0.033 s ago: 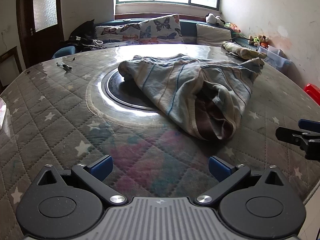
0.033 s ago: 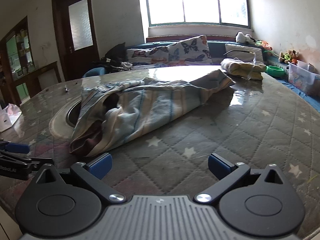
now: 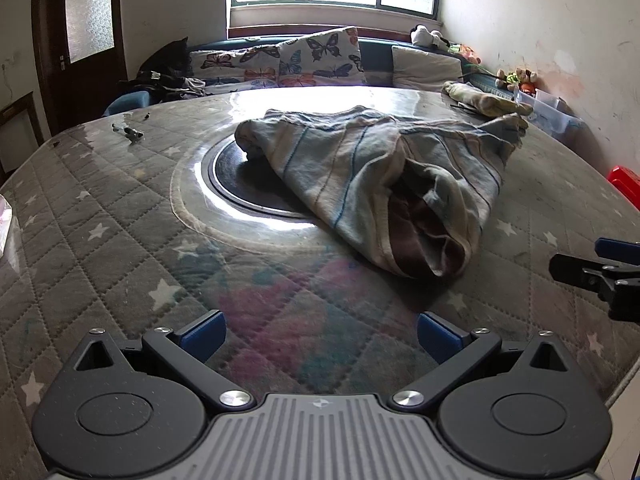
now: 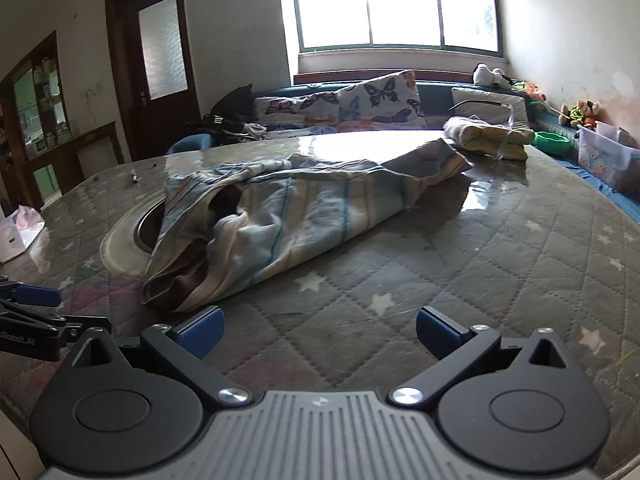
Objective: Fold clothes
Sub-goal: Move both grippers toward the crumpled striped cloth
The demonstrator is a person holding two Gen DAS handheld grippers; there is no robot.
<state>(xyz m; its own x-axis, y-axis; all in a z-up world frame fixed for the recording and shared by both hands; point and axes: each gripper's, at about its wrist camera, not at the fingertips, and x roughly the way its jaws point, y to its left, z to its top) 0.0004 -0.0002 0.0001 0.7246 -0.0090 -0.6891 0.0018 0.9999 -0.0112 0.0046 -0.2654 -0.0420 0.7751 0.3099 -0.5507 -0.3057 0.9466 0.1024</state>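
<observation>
A crumpled light-blue and cream striped garment (image 3: pixel 360 176) lies in a heap across the middle of the round table, its dark brown inside showing at the near end (image 3: pixel 412 240). In the right wrist view the same garment (image 4: pixel 288 216) stretches from near left to far right. My left gripper (image 3: pixel 320 330) hovers open over the near table edge, short of the garment, with nothing between its blue pads. My right gripper (image 4: pixel 318 326) is open too, with bare table between its fingers. Each gripper shows at the edge of the other's view: right (image 3: pixel 600 268), left (image 4: pixel 36 308).
The table (image 3: pixel 120 240) has a quilted star-print cover under glass and a dark round inset (image 3: pixel 240 176), partly under the garment. A folded yellowish cloth (image 4: pixel 488 136) sits at the far right, small dark items (image 3: pixel 128 132) at far left, a white bag (image 4: pixel 20 228) at the left edge. A sofa (image 3: pixel 304 56) stands behind.
</observation>
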